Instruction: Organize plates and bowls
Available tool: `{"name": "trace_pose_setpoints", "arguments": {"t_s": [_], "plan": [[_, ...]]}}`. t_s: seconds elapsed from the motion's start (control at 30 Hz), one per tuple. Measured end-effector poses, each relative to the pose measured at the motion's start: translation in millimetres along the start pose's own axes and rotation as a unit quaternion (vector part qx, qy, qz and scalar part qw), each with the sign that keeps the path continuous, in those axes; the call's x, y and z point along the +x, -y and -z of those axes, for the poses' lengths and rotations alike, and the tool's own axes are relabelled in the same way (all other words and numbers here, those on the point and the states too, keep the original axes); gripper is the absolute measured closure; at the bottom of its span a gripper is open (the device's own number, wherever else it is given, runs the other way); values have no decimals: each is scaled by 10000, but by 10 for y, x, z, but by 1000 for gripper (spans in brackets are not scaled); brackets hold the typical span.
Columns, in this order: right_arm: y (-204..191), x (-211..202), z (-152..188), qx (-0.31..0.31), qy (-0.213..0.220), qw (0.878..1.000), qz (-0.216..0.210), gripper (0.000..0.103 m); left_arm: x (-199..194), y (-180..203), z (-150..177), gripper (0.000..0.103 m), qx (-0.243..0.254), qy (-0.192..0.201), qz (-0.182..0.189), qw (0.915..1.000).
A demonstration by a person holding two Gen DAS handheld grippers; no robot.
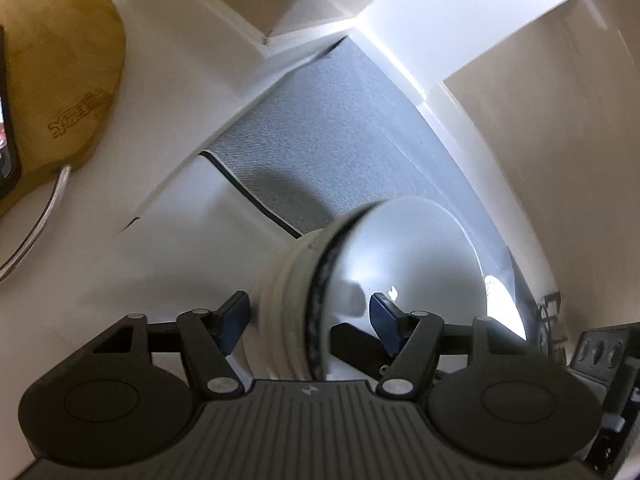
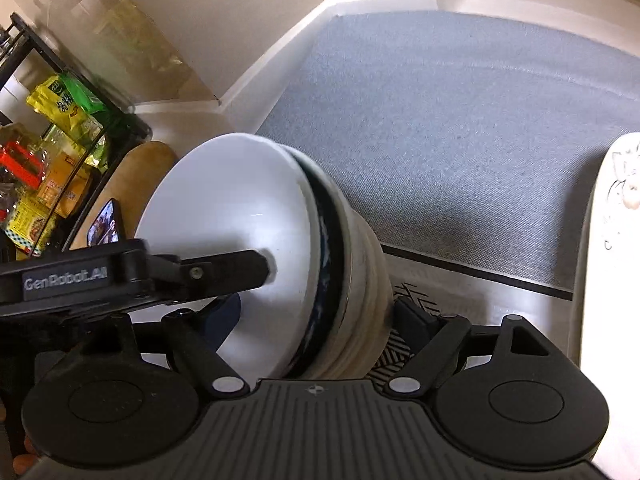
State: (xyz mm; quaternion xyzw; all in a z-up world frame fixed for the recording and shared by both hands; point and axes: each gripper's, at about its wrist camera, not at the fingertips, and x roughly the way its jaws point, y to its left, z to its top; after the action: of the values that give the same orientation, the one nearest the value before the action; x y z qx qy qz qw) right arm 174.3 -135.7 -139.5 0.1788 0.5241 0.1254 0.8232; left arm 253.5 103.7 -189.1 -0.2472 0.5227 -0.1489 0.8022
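A nested stack of bowls point(image 1: 404, 256) lies tipped on its side above the counter. Its top bowl is white inside, a dark-rimmed bowl point(image 2: 327, 236) sits under it, and ribbed cream bowls form the outside. My left gripper point(image 1: 310, 314) straddles the stack, one blue pad against the ribbed outside and the other inside the top bowl. In the right wrist view the stack point(image 2: 224, 208) sits between the fingers of my right gripper point(image 2: 320, 318), one inside the bowl and one against the base. The left gripper's finger point(image 2: 240, 268) reaches into the bowl from the left.
A grey mat point(image 2: 460, 140) covers the counter ahead, up to a white ledge and wall. A wooden board point(image 1: 60, 80) with a phone point(image 2: 106, 224) lies left, beside a black rack of food packets point(image 2: 60, 140). A white patterned dish point(image 2: 616, 240) stands at the right.
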Motion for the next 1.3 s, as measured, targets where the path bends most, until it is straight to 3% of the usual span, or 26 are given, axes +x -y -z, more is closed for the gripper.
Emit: {"name": "trace_pose_setpoints", "arguments": {"t_s": [0.1,0.17,0.3,0.37,0.7,1.3], "plan": [[105,-3,-33,155,-108,9997,-142,22,-21,-98,8,39,-246,3,69,9997],[121,-15,-37,54,-130,9997,-182,23,6,-143,14,35,-286,-2,-17,9996],[176,30,-70,47,-146,9993,-329,22,111,-147,-2,29,-365,-25,161,9992],[137,37,-69,-55,-105,9996,-264,21,131,-68,12,27,-201,36,55,9998],[53,-5,-114,-143,-112,9998,-118,22,163,69,-23,26,-330,13,-121,9994],[148,-341,-214,-186,236,9995,-9,22,-5,249,-6,26,-108,132,139,9998]]}}
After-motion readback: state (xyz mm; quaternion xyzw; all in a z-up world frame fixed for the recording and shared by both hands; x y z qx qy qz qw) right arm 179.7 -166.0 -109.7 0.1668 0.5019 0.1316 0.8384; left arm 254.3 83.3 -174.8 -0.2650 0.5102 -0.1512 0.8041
